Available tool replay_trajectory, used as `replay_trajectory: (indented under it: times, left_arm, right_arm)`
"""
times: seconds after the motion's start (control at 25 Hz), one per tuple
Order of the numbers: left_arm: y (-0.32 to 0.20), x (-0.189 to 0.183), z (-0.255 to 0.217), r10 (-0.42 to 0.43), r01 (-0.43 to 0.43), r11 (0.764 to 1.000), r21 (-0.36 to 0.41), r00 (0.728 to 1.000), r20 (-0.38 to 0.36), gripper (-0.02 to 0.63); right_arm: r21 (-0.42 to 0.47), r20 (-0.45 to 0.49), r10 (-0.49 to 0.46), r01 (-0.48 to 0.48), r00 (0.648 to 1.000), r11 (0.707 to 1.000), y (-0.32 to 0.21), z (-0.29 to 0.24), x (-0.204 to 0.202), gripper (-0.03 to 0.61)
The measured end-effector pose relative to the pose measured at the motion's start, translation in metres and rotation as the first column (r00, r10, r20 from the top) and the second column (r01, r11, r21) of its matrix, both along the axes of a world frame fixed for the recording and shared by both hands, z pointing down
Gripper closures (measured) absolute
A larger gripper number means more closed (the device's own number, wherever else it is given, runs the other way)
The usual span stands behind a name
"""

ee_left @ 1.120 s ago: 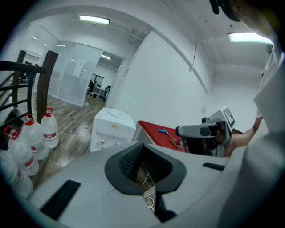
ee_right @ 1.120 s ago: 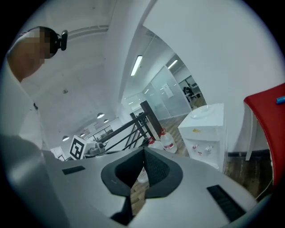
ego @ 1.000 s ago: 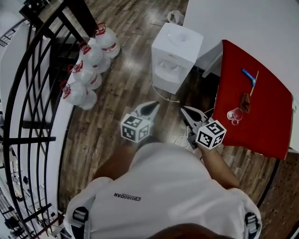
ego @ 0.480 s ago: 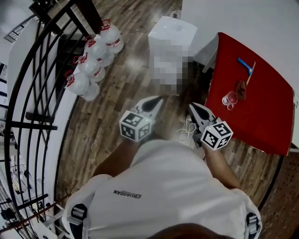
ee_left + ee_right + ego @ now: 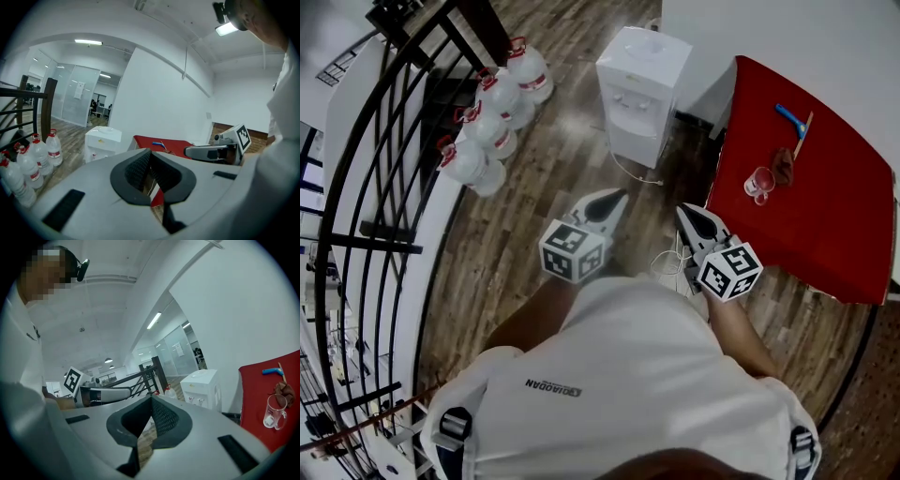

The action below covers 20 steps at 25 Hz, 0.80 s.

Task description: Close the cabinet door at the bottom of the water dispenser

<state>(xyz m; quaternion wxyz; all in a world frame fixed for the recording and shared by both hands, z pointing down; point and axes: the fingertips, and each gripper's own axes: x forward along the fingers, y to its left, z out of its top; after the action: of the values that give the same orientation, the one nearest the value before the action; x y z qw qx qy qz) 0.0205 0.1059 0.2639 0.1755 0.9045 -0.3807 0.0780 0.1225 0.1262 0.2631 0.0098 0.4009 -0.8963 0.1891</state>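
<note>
The white water dispenser [image 5: 642, 94] stands on the wood floor against the white wall, some way ahead of me. It also shows in the left gripper view [image 5: 102, 143] and the right gripper view [image 5: 201, 387]. From here I cannot tell how the cabinet door in its lower front [image 5: 633, 145] stands. My left gripper [image 5: 619, 195] and right gripper [image 5: 682, 210] are held side by side above the floor, pointing toward the dispenser and well short of it. Both are shut with nothing between the jaws, as the left gripper's [image 5: 150, 152] and the right gripper's [image 5: 151, 399] own views show.
A red-topped table [image 5: 825, 216] stands at the right with a glass cup [image 5: 757, 183] and a blue tool [image 5: 789, 119]. Several water bottles [image 5: 487, 122] line a black railing [image 5: 384, 159] at the left. A pale cable [image 5: 670, 262] lies on the floor below the right gripper.
The whole view has shifted as the person moves: the dispenser, the bottles and the red table have slid up the picture. Both grippers stay shut and side by side.
</note>
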Motion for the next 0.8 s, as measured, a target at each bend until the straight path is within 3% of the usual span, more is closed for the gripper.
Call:
replay_trajectory:
  times: [0.8]
  left_arm:
    - [0.018, -0.001, 0.004, 0.003, -0.003, 1.000, 0.009, 1.000, 0.018, 0.617]
  right_arm:
    - [0.011, -0.006, 0.000, 0.000, 1.000, 1.000, 0.020, 0.009, -0.004, 0.557]
